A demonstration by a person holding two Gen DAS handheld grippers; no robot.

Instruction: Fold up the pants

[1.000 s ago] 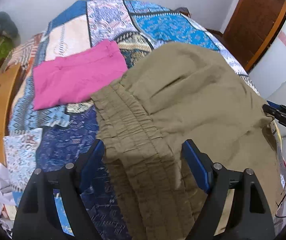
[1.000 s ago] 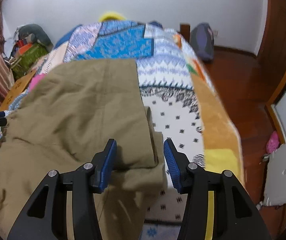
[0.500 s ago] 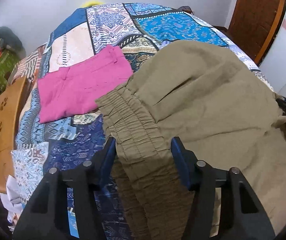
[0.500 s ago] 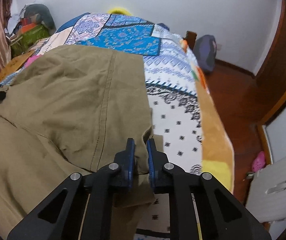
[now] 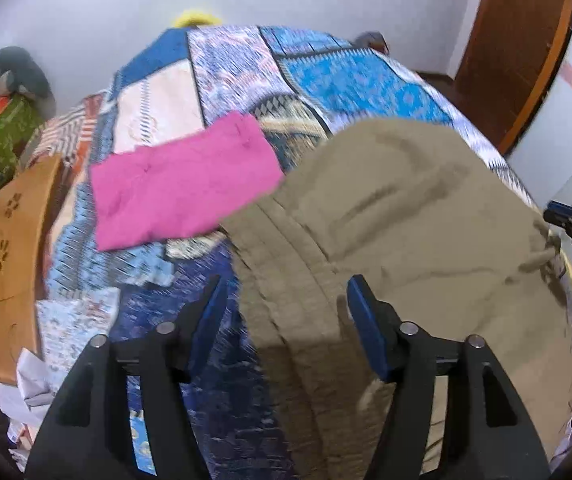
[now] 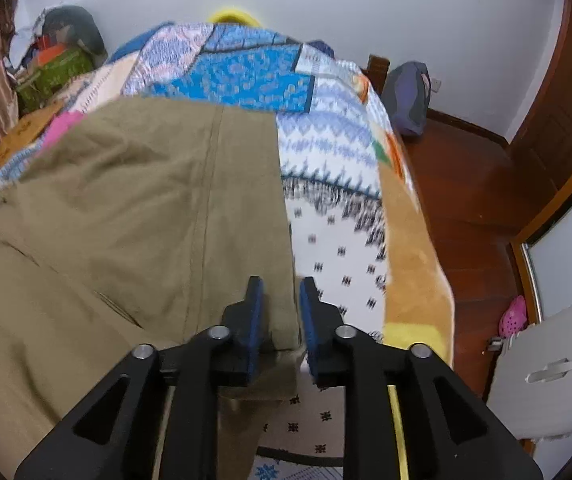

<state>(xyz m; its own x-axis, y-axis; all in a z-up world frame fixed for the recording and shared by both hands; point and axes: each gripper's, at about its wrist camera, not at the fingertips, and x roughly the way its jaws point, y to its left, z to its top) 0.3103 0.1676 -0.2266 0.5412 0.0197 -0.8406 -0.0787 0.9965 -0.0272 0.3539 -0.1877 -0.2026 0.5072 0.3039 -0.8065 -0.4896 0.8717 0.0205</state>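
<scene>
Olive-khaki woven pants, waistband ribbed with elastic, lie spread on the patchwork bed quilt, motion-blurred. The left gripper has just been opening, its jaws wide astride the waistband. The right gripper has just been opening too, its jaws narrow around the hem edge, contact unclear.

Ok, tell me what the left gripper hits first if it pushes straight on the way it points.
Most likely the olive pants: their gathered waistband lies between the left gripper's open fingers. The quilt sits just beside it; depth is unclear.
</scene>
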